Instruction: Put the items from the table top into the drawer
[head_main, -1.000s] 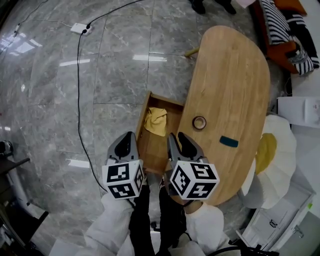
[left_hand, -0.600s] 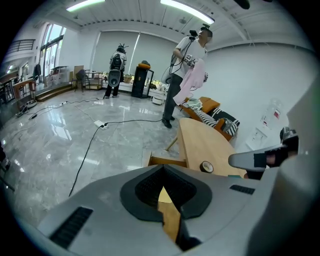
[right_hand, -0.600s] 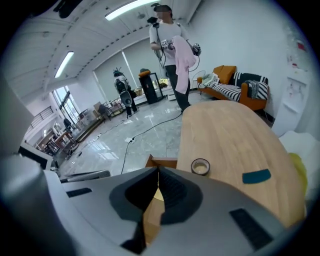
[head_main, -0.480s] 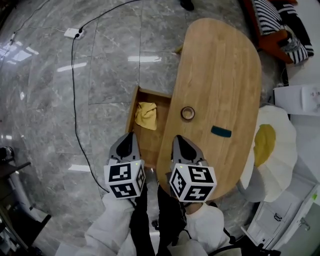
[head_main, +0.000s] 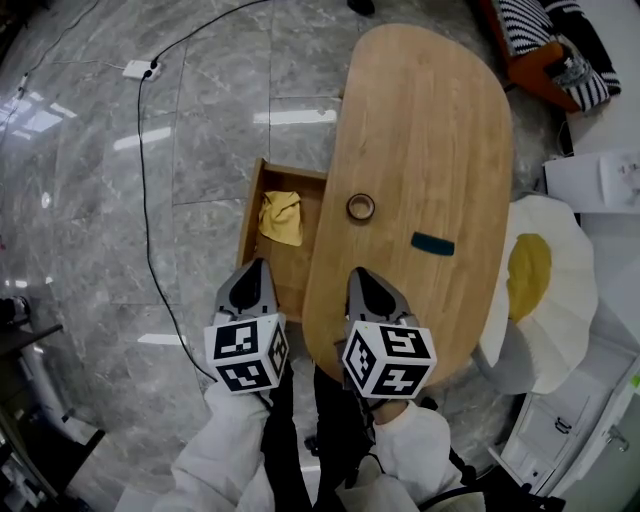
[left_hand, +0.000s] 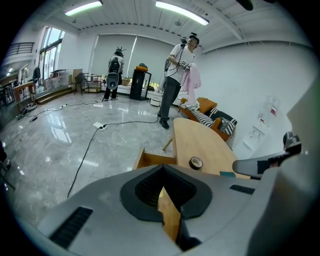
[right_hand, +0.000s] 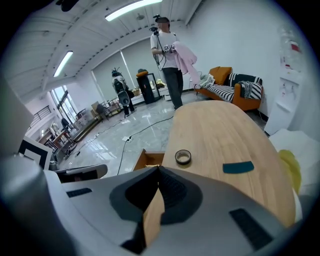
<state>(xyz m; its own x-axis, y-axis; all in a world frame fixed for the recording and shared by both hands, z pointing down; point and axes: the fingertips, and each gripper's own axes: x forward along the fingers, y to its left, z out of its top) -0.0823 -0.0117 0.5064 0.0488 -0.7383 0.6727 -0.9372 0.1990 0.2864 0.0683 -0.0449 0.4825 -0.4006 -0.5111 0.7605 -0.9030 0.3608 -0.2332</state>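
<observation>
The oval wooden table (head_main: 430, 120) carries a roll of tape (head_main: 360, 207) and a flat teal item (head_main: 432, 243). At its left side the drawer (head_main: 250, 215) stands pulled out, with a yellow cloth (head_main: 281, 217) inside. My left gripper (head_main: 250, 272) is shut and empty, just short of the drawer's near end. Over the table's near end my right gripper (head_main: 358, 275) is shut too, with nothing in it. The left gripper view has the left gripper (left_hand: 161, 169), the tape (left_hand: 195, 162) and the drawer (left_hand: 150, 160) ahead. Beyond the right gripper (right_hand: 159, 170) lie the tape (right_hand: 183, 157) and the teal item (right_hand: 238, 167).
A black cable (head_main: 145, 180) runs over the grey marble floor to a power strip (head_main: 137, 69). A white and yellow egg-shaped cushion (head_main: 540, 290) lies right of the table, a striped sofa (head_main: 560, 50) at the far right. Two people (left_hand: 175, 75) stand far off.
The right gripper's jaws, apart a second ago, have come together empty. Both grippers have shifted right; the right one has gone from over the drawer to over the table's near end.
</observation>
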